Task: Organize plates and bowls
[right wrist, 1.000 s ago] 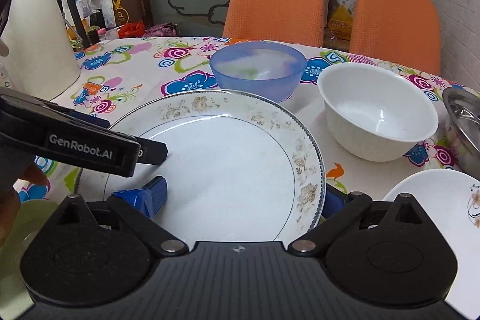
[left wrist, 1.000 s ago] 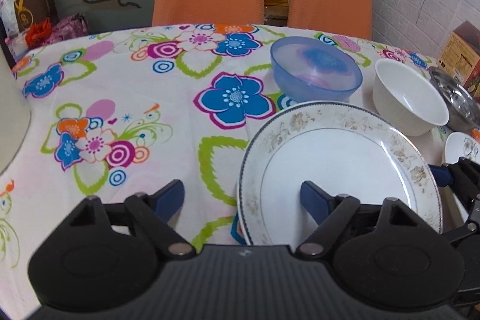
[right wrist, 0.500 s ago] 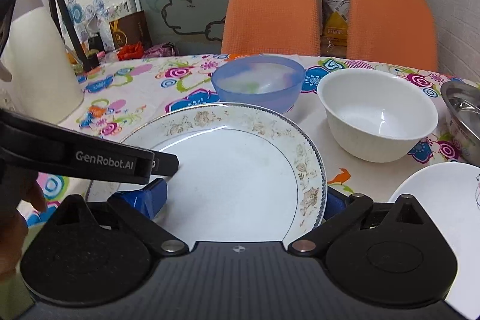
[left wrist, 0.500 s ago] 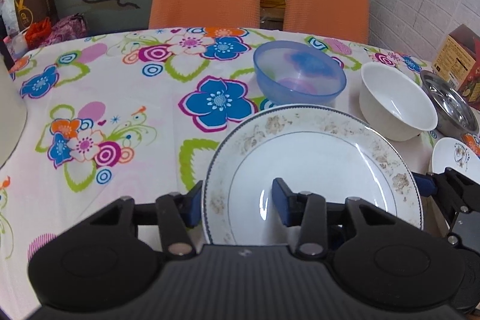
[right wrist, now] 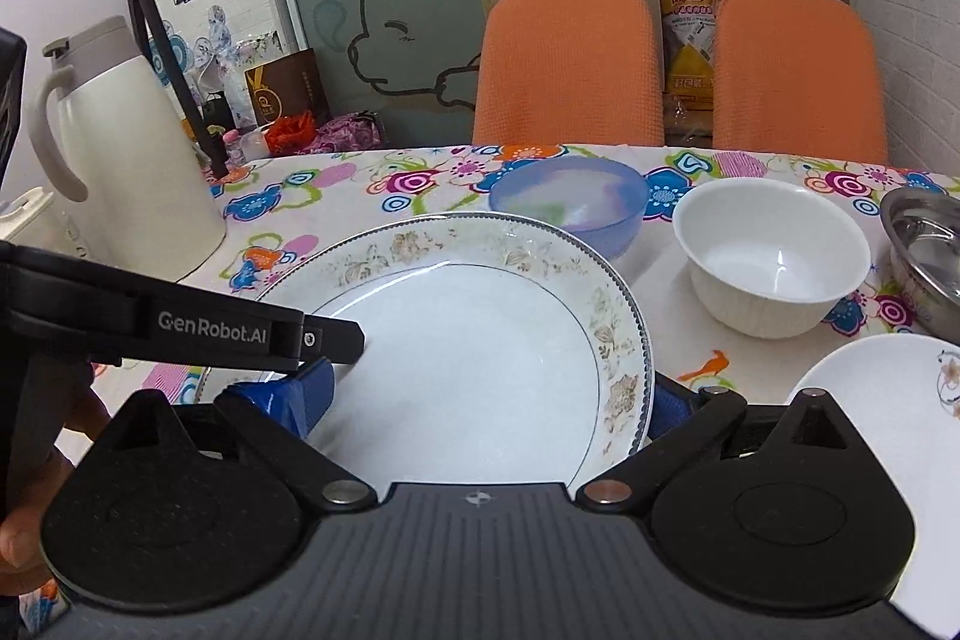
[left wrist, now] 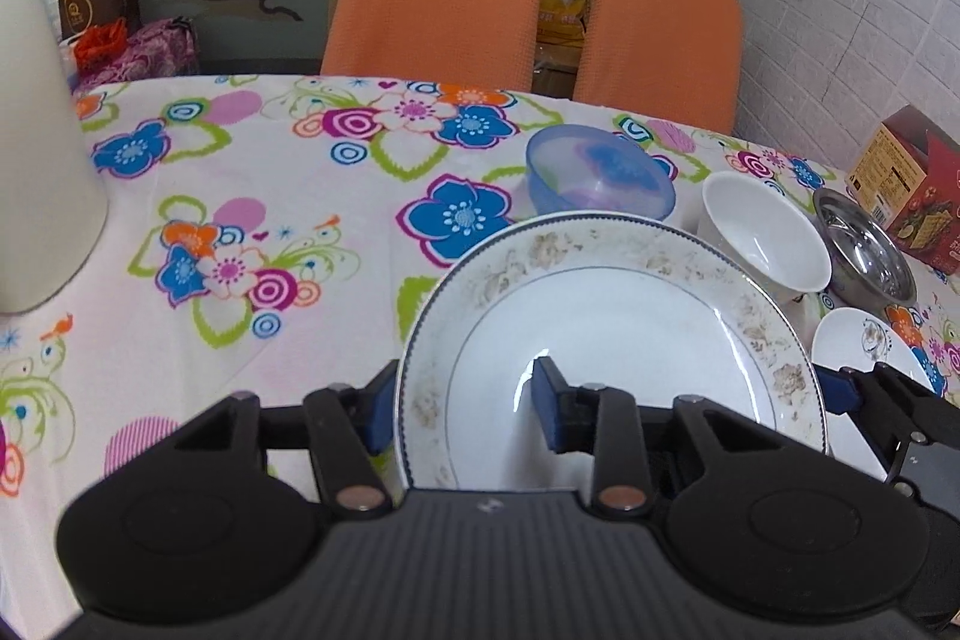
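Jaws: left gripper (left wrist: 465,403) clamps floral plate (left wrist: 612,316) rim | right gripper (right wrist: 486,397) straddles plate, grip unclear | right view only: thermos (right wrist: 129,148)

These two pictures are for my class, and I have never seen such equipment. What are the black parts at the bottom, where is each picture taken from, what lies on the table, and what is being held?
A person holds a pair of hand-held tongs in each hand; each carries a camera looking forward along its blue-tipped fingers. One picture is from the left tongs, the other from the right tongs. Both grip the same big flowered plate, one at each side of its rim. On the flowered tablecloth lie a blue bowl, a white bowl, a metal bowl and a small white plate. A white jug stands to the left.
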`<action>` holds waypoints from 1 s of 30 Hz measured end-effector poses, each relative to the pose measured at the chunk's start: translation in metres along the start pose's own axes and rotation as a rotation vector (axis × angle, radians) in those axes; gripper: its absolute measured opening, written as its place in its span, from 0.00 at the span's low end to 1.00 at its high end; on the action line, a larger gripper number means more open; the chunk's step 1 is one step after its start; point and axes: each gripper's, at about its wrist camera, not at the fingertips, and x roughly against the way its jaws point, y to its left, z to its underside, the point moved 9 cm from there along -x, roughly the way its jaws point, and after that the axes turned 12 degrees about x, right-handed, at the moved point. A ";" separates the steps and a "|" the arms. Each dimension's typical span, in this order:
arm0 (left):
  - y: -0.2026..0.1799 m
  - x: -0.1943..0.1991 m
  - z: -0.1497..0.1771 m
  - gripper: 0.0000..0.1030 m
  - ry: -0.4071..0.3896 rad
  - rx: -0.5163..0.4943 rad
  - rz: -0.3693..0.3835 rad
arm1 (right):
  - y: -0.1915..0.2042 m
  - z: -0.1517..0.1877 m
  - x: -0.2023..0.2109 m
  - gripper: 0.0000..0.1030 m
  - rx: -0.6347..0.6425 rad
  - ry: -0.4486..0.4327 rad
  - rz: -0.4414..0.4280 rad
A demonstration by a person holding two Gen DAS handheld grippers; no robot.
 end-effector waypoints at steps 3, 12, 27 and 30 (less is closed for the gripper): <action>0.012 0.020 0.015 0.32 -0.012 0.017 -0.016 | 0.019 0.009 0.013 0.88 0.009 0.006 -0.019; 0.051 0.072 0.081 0.32 -0.010 0.051 -0.076 | 0.077 0.050 0.052 0.88 0.008 0.027 -0.081; 0.065 0.095 0.095 0.56 -0.113 0.057 -0.057 | 0.081 0.054 0.065 0.85 0.083 -0.047 0.001; 0.066 0.106 0.083 0.56 -0.151 0.075 -0.061 | 0.070 0.046 0.072 0.86 0.043 -0.076 -0.007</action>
